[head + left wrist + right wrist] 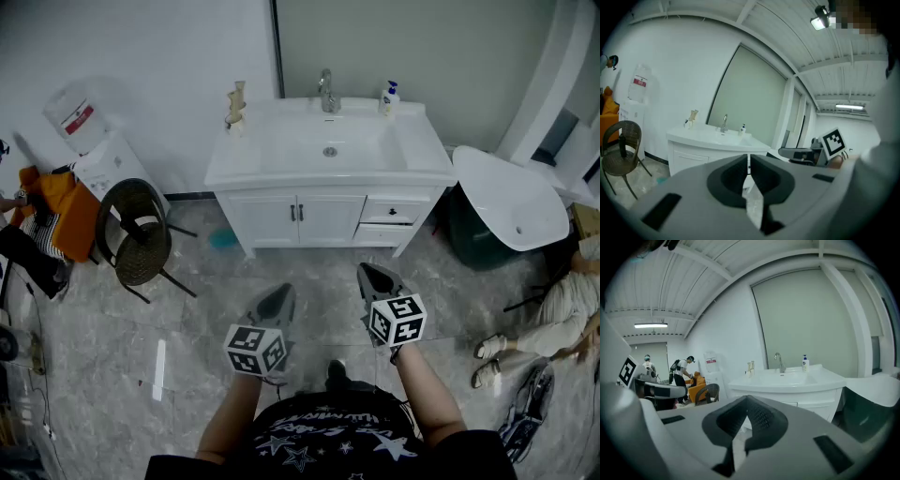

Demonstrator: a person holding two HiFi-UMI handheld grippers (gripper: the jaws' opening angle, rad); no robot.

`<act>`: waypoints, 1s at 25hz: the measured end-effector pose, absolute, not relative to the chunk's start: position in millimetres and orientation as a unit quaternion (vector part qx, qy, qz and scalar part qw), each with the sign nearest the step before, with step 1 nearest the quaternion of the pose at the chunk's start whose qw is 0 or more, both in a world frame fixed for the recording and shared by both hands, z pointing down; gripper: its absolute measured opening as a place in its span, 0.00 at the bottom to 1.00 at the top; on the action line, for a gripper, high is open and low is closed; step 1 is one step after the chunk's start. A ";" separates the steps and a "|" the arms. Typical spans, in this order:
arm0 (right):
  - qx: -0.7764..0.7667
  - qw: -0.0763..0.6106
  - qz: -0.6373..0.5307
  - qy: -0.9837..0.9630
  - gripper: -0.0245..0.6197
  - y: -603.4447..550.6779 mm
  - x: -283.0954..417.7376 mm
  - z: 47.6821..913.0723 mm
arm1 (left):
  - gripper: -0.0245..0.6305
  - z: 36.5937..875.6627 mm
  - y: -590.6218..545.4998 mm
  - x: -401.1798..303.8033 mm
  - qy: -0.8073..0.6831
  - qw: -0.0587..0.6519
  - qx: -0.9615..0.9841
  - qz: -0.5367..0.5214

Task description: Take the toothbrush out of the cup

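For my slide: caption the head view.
Shut, the left tongs and right tongs face a vanity bearing the cup.

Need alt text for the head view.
A person holds the left gripper and right gripper, jaws shut, over a marble floor, facing a white vanity. The cup with the toothbrush stands at its back left corner; a soap bottle sits right of the faucet.

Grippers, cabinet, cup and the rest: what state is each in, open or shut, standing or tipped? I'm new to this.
left gripper, fingers shut, nothing between them.
right gripper, fingers shut, nothing between them.
cabinet doors, shut.
drawer, shut.
cup, upright, toothbrush apparently still inside.
soap bottle, upright.
chair, standing.
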State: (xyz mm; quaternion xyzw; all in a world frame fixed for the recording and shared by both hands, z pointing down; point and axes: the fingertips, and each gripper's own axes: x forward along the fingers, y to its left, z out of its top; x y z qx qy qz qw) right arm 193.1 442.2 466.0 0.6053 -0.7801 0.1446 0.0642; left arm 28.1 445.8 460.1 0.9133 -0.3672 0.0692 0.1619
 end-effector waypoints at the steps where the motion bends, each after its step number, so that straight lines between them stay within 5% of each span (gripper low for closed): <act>1: 0.604 0.064 0.143 -0.781 0.06 440.3 193.5 465.5 | 0.08 460.1 445.1 29.7 -0.367 0.161 0.913 0.069; 14: 0.589 0.074 0.142 -0.792 0.06 429.8 206.1 471.5 | 0.08 466.9 438.5 44.8 -0.379 0.168 0.907 0.079; 25: 0.588 0.018 0.167 -0.791 0.06 406.4 256.0 476.5 | 0.08 470.7 425.1 77.2 -0.401 0.167 0.898 0.072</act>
